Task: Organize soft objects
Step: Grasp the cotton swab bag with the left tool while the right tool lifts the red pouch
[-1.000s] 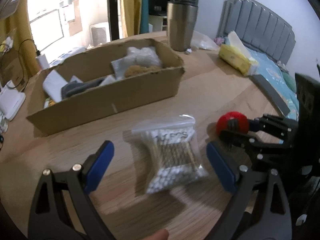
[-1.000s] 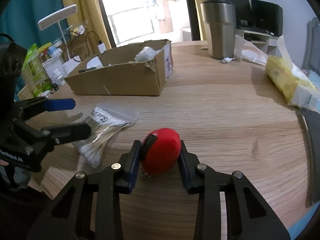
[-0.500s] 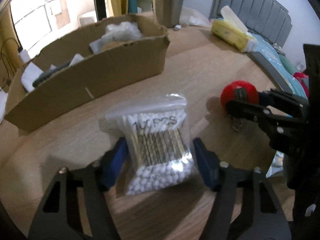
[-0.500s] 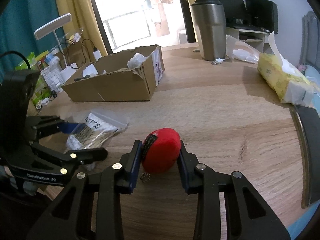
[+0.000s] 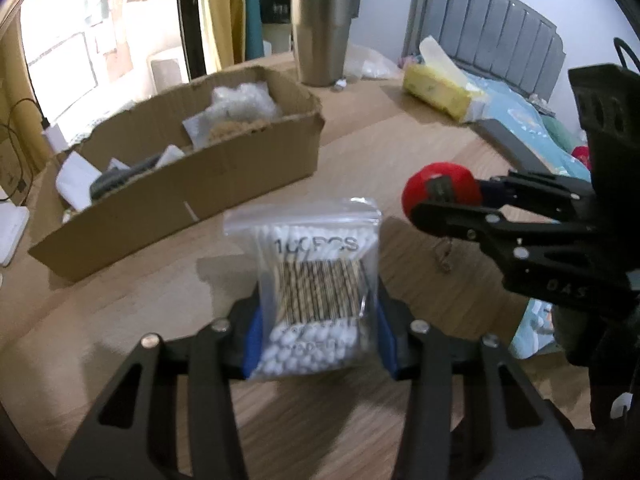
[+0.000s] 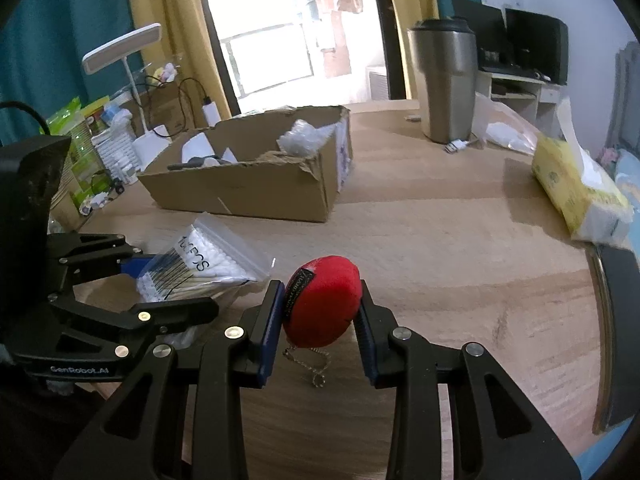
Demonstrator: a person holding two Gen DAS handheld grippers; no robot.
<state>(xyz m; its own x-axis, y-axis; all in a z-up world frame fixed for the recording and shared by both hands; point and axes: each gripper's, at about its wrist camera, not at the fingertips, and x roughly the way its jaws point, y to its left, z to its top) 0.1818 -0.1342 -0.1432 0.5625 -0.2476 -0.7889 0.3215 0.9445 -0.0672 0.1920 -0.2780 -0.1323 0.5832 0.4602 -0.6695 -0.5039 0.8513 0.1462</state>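
My left gripper is shut on a clear zip bag of cotton swabs marked "100PCS" and holds it above the wooden table. The bag also shows in the right wrist view. My right gripper is shut on a red plush ball with a small key chain hanging under it, lifted off the table. The ball also shows in the left wrist view, right of the bag. An open cardboard box with soft items inside sits behind.
A steel tumbler stands at the back of the table. A yellow tissue pack lies at the right. A desk lamp and clutter stand at the far left. The table edge curves on the right.
My left gripper has closed on the swab bag and lifted it off the table. My right gripper has raised the red ball slightly.
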